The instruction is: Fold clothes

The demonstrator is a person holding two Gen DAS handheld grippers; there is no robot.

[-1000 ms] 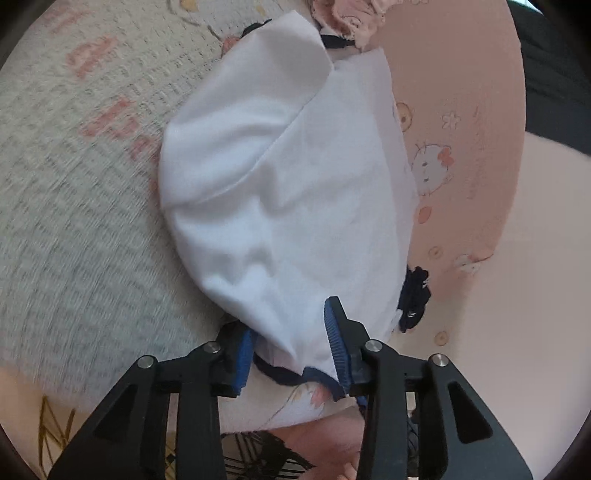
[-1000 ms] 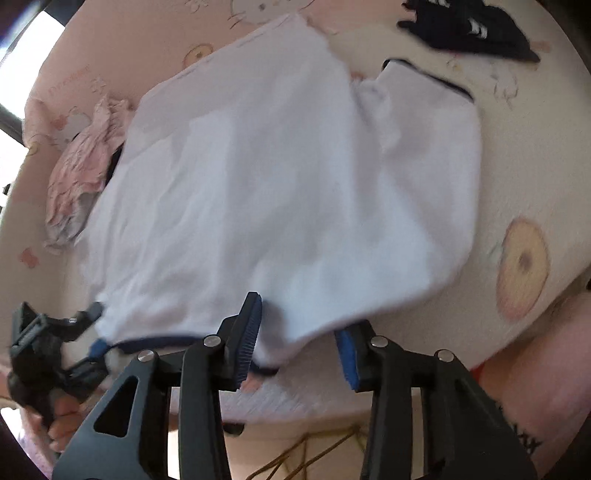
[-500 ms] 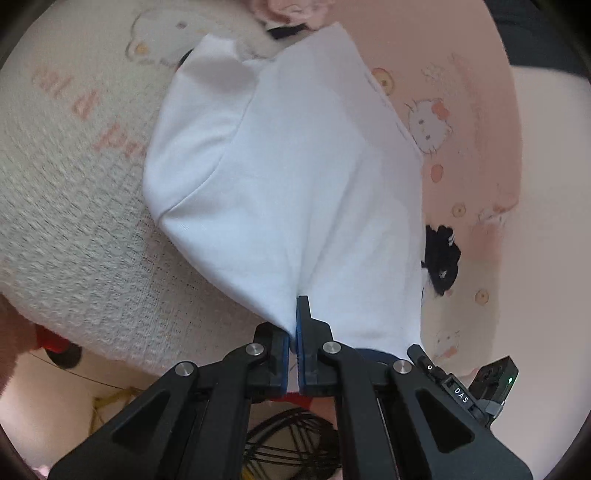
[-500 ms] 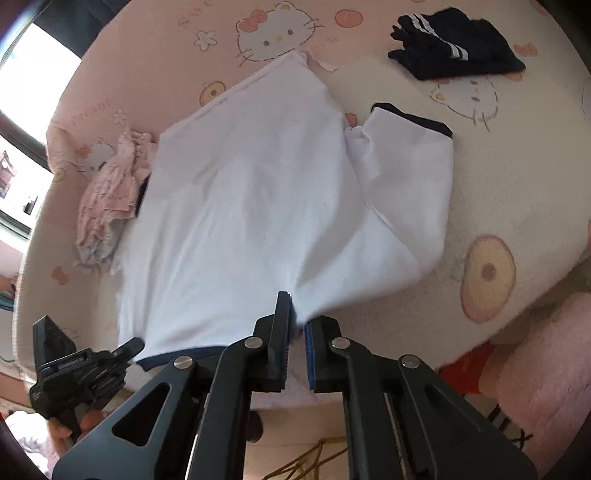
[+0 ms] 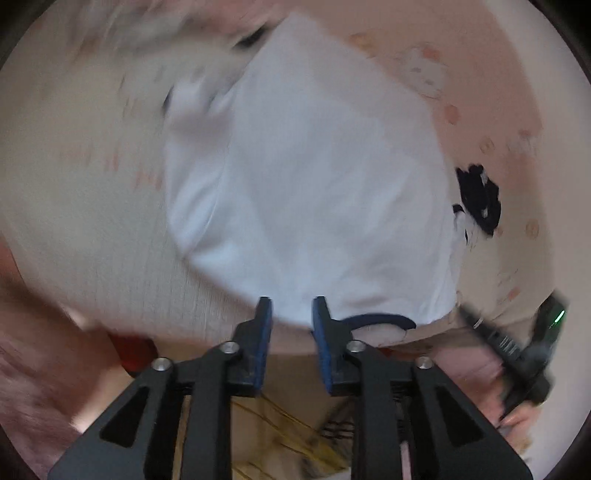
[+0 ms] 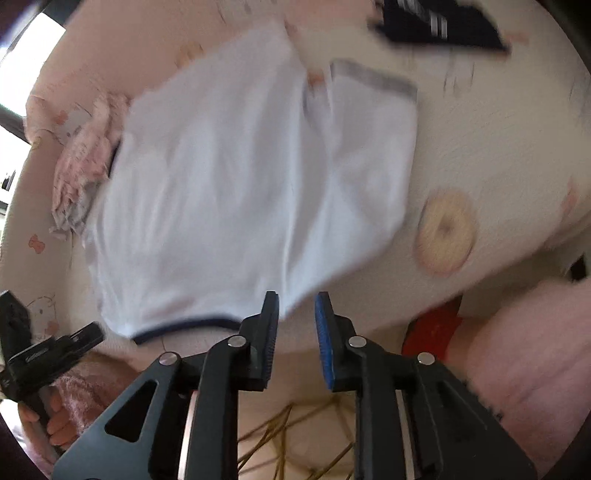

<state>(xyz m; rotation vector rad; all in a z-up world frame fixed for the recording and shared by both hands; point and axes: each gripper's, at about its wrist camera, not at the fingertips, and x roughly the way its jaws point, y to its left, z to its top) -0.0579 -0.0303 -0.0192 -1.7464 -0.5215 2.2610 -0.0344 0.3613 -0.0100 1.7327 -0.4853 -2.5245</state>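
A white shirt (image 6: 251, 192) lies spread out on a pink bed cover (image 6: 498, 147) with cat and donut pictures. The right tool (image 6: 295, 314) hangs over the shirt's near edge. Its jaws are opening, and nothing is pinched between them. A dark folded cloth (image 6: 436, 26) sits at the far side. A pink frilly cloth (image 6: 85, 158) lies left of the shirt. The left tool (image 6: 48, 354) shows low on the left, with a hand (image 6: 51, 424) holding it.

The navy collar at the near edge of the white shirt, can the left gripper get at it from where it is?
Probably yes. The collar lies just right of the left gripper, whose opening jaws are empty, with nothing covering it.
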